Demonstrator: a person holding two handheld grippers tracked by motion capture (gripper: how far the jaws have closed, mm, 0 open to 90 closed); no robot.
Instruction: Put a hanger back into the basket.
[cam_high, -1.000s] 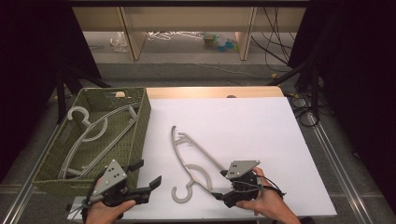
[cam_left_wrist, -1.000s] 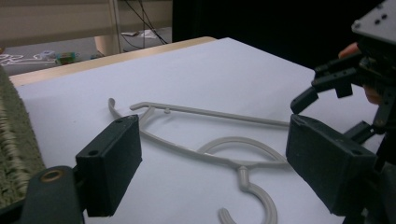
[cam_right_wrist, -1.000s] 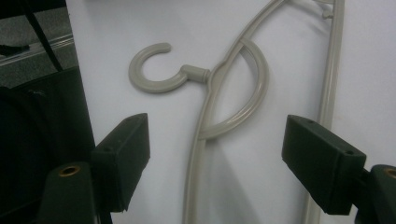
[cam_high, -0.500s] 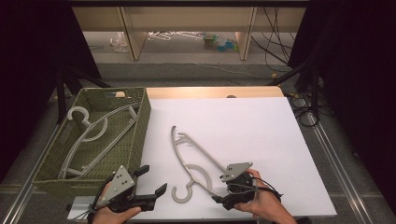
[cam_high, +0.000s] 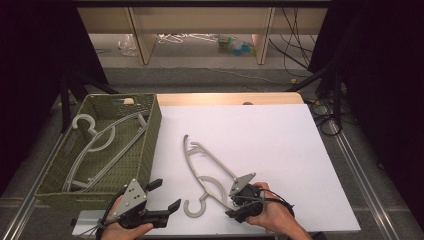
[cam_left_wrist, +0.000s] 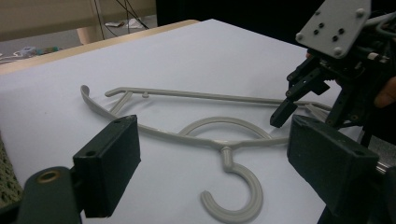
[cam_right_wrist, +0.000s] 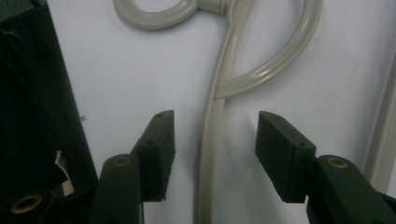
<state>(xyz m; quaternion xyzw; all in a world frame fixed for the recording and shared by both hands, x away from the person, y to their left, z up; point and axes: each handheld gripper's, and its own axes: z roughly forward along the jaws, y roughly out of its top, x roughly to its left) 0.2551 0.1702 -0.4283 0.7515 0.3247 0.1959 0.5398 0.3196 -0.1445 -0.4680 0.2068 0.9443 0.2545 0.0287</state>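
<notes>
Right claw (cam_right_wrist: 212, 158) closing, straddling grey hanger (cam_right_wrist: 210, 140), pads not touching; left claw (cam_left_wrist: 215, 163) spread wide, empty.

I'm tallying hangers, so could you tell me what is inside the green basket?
The green basket holds one grey hanger, lying flat. Its near wall hides the bottom end, so anything tucked there cannot be seen.

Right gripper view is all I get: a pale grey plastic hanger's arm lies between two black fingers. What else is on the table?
Observer: An olive-green woven basket sits left of the white sheet.
Operator: Empty?
Observer: No, a second grey hanger lies inside it.
Operator: And the left gripper?
Observer: The left gripper hovers open beside the hook of the pale grey plastic hanger on the sheet. The right gripper has its fingers either side of that hanger's arm; they have just been closing and are not yet touching it.
</notes>
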